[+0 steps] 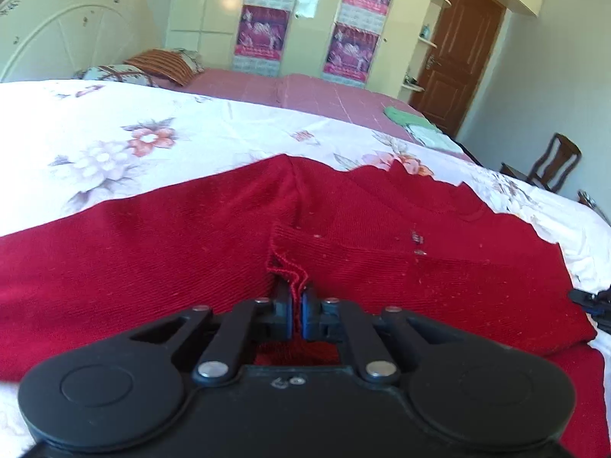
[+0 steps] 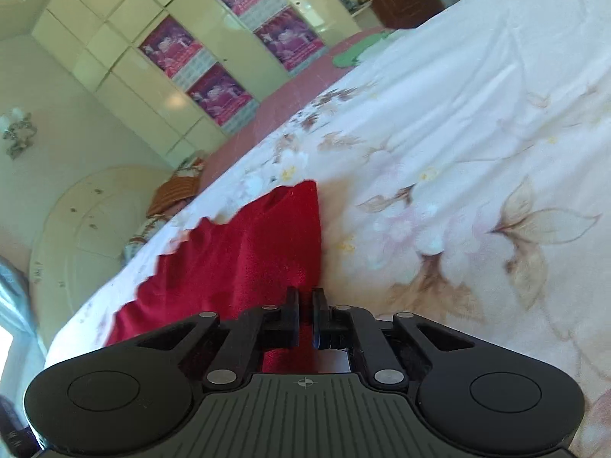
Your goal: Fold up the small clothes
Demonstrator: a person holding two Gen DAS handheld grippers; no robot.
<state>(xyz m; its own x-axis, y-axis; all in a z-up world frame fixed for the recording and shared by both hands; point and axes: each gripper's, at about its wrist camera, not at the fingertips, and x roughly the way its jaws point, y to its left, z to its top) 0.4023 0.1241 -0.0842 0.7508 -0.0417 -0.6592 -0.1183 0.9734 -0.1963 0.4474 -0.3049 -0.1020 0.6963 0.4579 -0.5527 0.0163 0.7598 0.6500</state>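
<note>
A red knit garment (image 1: 172, 252) lies spread across the white floral bedsheet (image 1: 114, 145). In the left wrist view my left gripper (image 1: 296, 290) is shut on a folded, ribbed edge of it, and the cloth bunches up just past the fingertips. In the right wrist view the same red garment (image 2: 248, 252) runs away from me to the upper left, ending in a corner. My right gripper (image 2: 305, 297) sits at the garment's near right edge, its jaws almost together with red cloth pinched between them.
The floral sheet (image 2: 458, 152) stretches wide to the right of the garment. Beyond it lie a pink bedcover (image 1: 305, 91), a green cloth (image 1: 404, 114) and pillows (image 1: 160, 65). A wardrobe with posters (image 1: 263, 26), a brown door (image 1: 458, 57) and a wooden chair (image 1: 550, 164) stand behind.
</note>
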